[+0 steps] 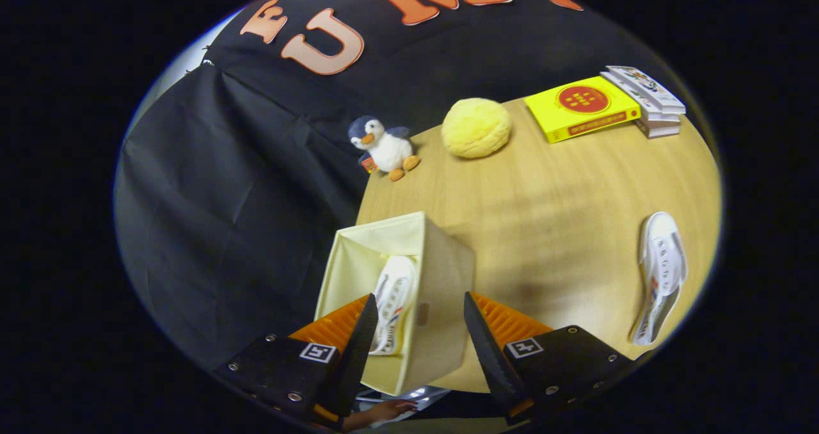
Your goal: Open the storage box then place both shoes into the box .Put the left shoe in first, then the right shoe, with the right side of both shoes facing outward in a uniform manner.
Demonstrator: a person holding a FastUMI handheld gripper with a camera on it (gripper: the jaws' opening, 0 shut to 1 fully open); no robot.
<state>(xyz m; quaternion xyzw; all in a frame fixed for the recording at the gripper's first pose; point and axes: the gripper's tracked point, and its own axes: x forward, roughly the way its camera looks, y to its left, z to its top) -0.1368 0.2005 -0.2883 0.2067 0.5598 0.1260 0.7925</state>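
A cream fabric storage box stands open on the wooden table, right below and between my fingers. One white shoe lies on its side inside the box, against the wall nearer the table's middle. My gripper hovers above the box with its jaws wide apart and nothing held; one finger is over the box's inside, the other over the table just past the box. A second white shoe lies on its side on the table, well off to the right of the fingers.
A plush penguin and a yellow fluffy ball sit at the table's far edge beyond the box. A yellow book and a stack of books lie at the far right. A person's hand shows below the box.
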